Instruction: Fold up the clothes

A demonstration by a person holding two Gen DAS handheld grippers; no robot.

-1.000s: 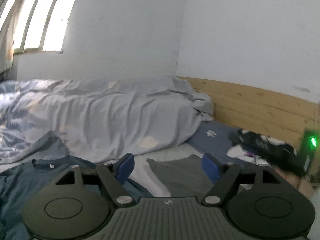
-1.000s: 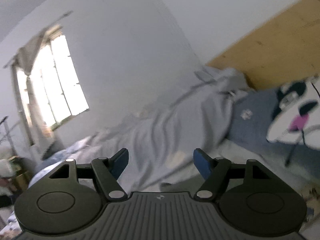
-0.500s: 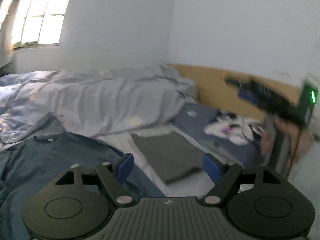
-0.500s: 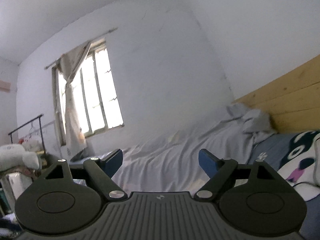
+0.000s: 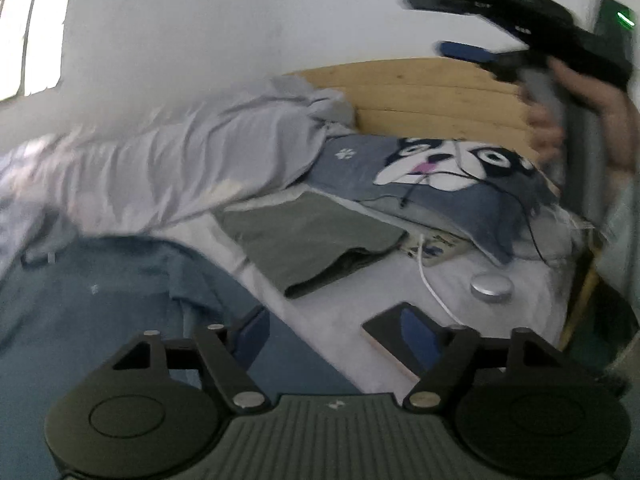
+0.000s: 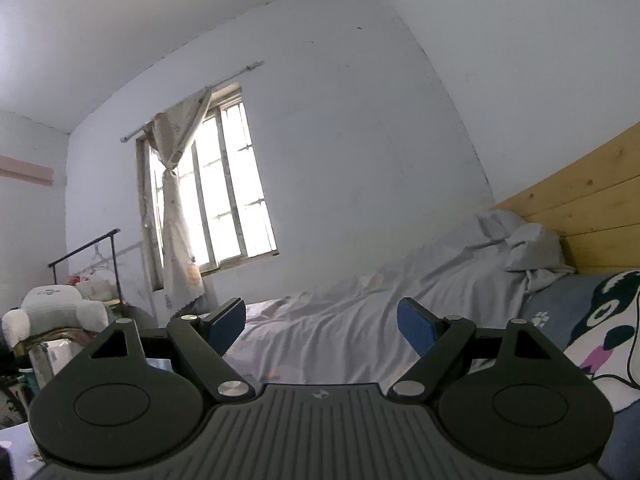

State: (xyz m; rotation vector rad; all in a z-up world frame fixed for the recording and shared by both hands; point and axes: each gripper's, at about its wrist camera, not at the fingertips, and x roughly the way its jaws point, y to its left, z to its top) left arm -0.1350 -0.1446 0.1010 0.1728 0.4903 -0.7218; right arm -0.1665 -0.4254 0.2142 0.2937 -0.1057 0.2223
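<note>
Both jaws spread and empty, the left gripper (image 5: pixel 334 334) hovers over a limp blue T-shirt (image 5: pixel 92 304) at lower left, best pinched at its hem, while the right gripper (image 6: pixel 320 326) faces the window (image 6: pixel 224 188).

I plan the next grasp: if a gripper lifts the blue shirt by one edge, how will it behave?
The blue shirt lies spread and wrinkled, so it is probably floppy and would sag, not keep its shape. It looks like thin fabric, so likely light. A pinch on one layer may drag the rest across the bed.
</note>
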